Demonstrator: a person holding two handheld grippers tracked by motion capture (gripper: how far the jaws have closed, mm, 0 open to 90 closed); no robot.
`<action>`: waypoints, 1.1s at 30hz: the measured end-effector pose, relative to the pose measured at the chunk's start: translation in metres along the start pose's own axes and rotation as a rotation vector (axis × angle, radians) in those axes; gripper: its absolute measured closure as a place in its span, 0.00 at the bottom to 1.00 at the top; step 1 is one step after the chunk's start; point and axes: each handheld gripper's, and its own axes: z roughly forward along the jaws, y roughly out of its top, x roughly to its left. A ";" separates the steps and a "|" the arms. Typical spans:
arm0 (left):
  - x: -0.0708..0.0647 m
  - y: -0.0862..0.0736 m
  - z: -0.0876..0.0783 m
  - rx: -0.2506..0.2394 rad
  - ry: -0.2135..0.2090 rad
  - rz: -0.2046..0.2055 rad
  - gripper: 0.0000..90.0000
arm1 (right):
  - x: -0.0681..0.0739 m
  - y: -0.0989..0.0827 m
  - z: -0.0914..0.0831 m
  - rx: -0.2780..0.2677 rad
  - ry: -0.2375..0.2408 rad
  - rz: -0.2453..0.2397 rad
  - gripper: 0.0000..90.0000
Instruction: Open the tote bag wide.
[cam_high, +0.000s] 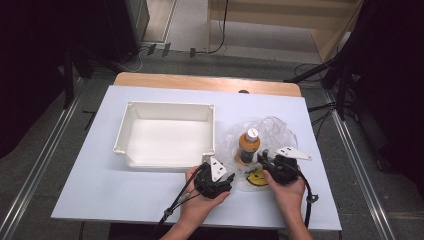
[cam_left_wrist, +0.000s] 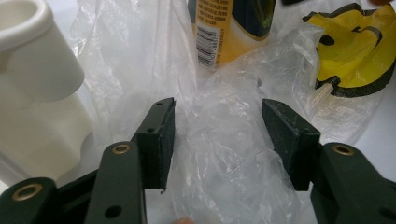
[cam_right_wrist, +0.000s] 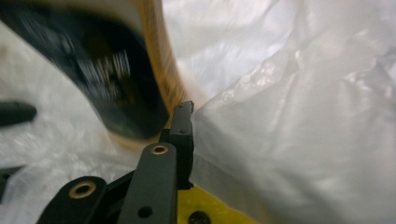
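Crinkled glossy clear plastic bag (cam_left_wrist: 224, 140); smooth matt white plastic bin (cam_high: 167, 135).

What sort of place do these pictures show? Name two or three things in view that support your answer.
Probably a lab or recording studio, not a home: a white-covered table stands between dark curtains, with cables trailing across the floor and metal rails beside it. A person works there with handheld grippers.

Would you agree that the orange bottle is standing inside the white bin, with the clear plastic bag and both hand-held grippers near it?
Not quite: the orange bottle stands on the clear plastic bag beside the white bin, not in it, as the high view shows. The left hand-held gripper and right hand-held gripper are indeed near it.
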 end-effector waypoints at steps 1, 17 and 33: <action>0.002 0.000 0.000 -0.004 -0.012 -0.017 0.54 | 0.000 0.002 -0.004 -0.021 -0.011 0.003 0.80; 0.005 -0.001 -0.001 -0.009 -0.025 -0.041 0.64 | -0.019 0.068 -0.023 -0.226 -0.108 0.038 0.58; 0.008 -0.001 0.000 -0.004 -0.022 -0.069 0.79 | -0.048 0.032 0.055 0.127 -0.120 0.066 0.86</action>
